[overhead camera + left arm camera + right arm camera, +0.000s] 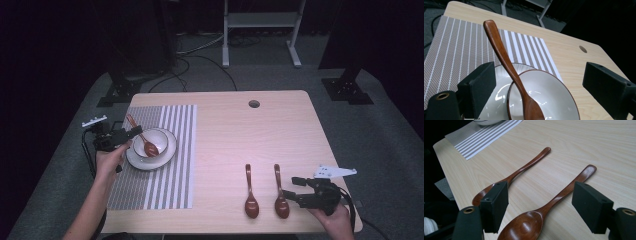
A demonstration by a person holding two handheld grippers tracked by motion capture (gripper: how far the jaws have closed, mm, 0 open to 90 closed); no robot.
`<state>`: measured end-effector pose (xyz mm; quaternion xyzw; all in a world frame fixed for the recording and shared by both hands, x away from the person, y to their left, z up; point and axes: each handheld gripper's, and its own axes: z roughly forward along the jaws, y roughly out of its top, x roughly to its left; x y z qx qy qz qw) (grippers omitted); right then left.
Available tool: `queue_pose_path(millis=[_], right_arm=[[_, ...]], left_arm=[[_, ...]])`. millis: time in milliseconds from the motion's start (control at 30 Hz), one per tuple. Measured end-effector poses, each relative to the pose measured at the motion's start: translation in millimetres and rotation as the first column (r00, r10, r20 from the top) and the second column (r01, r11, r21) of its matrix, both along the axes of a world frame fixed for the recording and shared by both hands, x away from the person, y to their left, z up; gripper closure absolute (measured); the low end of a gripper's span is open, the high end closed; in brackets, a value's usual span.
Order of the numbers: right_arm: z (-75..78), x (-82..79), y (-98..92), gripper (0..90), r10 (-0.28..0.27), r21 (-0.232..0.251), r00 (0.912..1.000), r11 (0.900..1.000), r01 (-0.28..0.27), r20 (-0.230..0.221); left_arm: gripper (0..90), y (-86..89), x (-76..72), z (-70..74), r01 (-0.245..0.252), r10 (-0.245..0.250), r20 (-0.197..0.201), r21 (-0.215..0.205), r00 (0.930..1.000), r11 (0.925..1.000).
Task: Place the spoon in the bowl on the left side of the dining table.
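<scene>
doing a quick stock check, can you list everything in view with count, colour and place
spoon in bowl: 1, reddish-brown wood, head in the bowl, handle sticking out over the rim
spoons on table: 2, reddish-brown wood, side by side on bare table near the right gripper
bowl: 1, white with a dark rim, on the plate
plate: 1, white, on the placemat
placemat: 1, grey and white striped, left part of the table
table: 1, light wood, hole near the far edge
left gripper: 1, black, jaws open, beside the bowl
right gripper: 1, black, jaws open, by the right-hand spoon
</scene>
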<state>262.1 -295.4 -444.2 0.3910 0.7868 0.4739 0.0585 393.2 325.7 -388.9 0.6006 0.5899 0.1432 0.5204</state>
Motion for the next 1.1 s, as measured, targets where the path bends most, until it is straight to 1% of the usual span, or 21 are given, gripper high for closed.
queue_pose_path(millis=[33,167,267,333,400,433,500,567,633,700,733,767,800,833,933,967,1000,1033,1067,1100], right_arm=[[0.1,0.4,-0.3,28.1,-0.001,-0.001,1.0,1.0,0.001,0.0],[0.0,0.8,-0.8,28.1,-0.005,-0.001,1.0,1.0,0.005,0.0],[0.1,0.4,-1.2,28.2,-0.007,-0.003,1.0,1.0,0.007,0.001],[0.2,0.1,-1.4,28.1,-0.008,-0.003,1.0,1.0,0.008,0.002],[0.2,-0.3,-2.0,28.2,-0.01,-0.003,0.9999,1.0,0.01,0.001],[0.1,-0.3,-2.5,28.1,-0.011,-0.004,0.9999,1.0,0.011,0.0],[0.0,-0.2,-2.7,28.2,-0.012,-0.005,0.9999,1.0,0.012,0.0],[0.1,-0.1,-2.9,28.2,-0.012,-0.005,0.9999,1.0,0.012,0.002],[0.2,-0.3,-3.1,28.1,-0.013,-0.005,0.9999,1.0,0.013,0.002],[0.2,-0.6,-3.5,28.1,-0.015,-0.004,0.9999,1.0,0.015,0.002],[0.2,-0.6,-3.5,28.1,-0.015,-0.004,0.9999,1.0,0.015,0.002],[0.3,-0.9,-3.8,28.1,-0.017,-0.005,0.9999,1.0,0.017,0.002],[0.4,-1.1,-3.9,28.1,-0.018,-0.005,0.9998,1.0,0.018,0.003],[0.5,-1.3,-4.0,28.1,-0.018,-0.005,0.9998,1.0,0.018,0.004],[0.8,-1.6,-4.1,28.2,-0.019,-0.005,0.9998,1.0,0.019,0.002],[0.7,-1.5,-4.3,28.1,-0.019,-0.004,0.9998,1.0,0.019,0.003],[0.6,-1.4,-4.3,28.2,-0.019,-0.004,0.9998,1.0,0.019,0.003],[0.5,-1.4,-4.3,28.1,-0.019,-0.005,0.9998,1.0,0.019,0.003],[0.4,-1.3,-4.3,28.1,-0.019,-0.005,0.9998,1.0,0.019,0.002],[0.2,-1.2,-4.3,28.1,-0.018,-0.005,0.9998,1.0,0.018,0.002]], left_arm=[[10.0,-2.4,-1.2,0.8,0.01,-0.01,0.001,0.003,0.9999,0.9999],[8.6,-6.8,-3.3,3.2,0.024,-0.024,0.003,0.01,0.9997,0.9997],[8.5,-12.6,-6.1,6.3,0.046,-0.046,0.017,0.017,0.9988,0.9988],[8.5,-14.3,-6.9,7.1,0.05,-0.051,0.017,0.021,0.9986,0.9985],[8.5,-17.6,-8.2,8.3,0.065,-0.065,0.02,0.028,0.9977,0.9975],[8.5,-21.0,-9.2,9.2,0.079,-0.08,0.021,0.039,0.9966,0.9961],[8.4,-24.2,-9.7,9.4,0.087,-0.088,0.024,0.045,0.9958,0.9952],[8.4,-25.8,-9.9,9.4,0.092,-0.093,0.024,0.044,0.9954,0.9948],[8.4,-31.4,-10.9,8.9,0.105,-0.106,0.026,0.047,0.994,0.9934],[4.0,-35.8,-11.8,8.3,0.112,-0.113,0.02,0.052,0.9934,0.9924],[4.0,-35.8,-11.8,8.3,0.112,-0.113,0.02,0.052,0.9934,0.9924],[4.0,-39.9,-12.8,7.7,0.124,-0.125,0.023,0.05,0.9918,0.991],[4.0,-39.9,-12.8,7.7,0.124,-0.125,0.023,0.05,0.9918,0.991],[3.9,-43.2,-13.7,7.1,0.136,-0.138,0.023,0.056,0.9902,0.9891],[3.1,-47.2,-14.7,6.4,0.145,-0.146,0.022,0.054,0.989,0.988],[3.0,-51.3,-15.8,5.9,0.16,-0.161,0.02,0.06,0.9867,0.9853],[3.0,-51.3,-15.8,5.9,0.16,-0.161,0.02,0.06,0.9867,0.9853],[3.0,-55.8,-17.1,5.2,0.174,-0.176,0.022,0.067,0.9841,0.9824],[2.9,-55.8,-17.1,5.2,0.174,-0.176,0.022,0.067,0.9841,0.9824],[2.8,-60.5,-18.3,4.4,0.187,-0.189,0.019,0.07,0.9819,0.9799]])
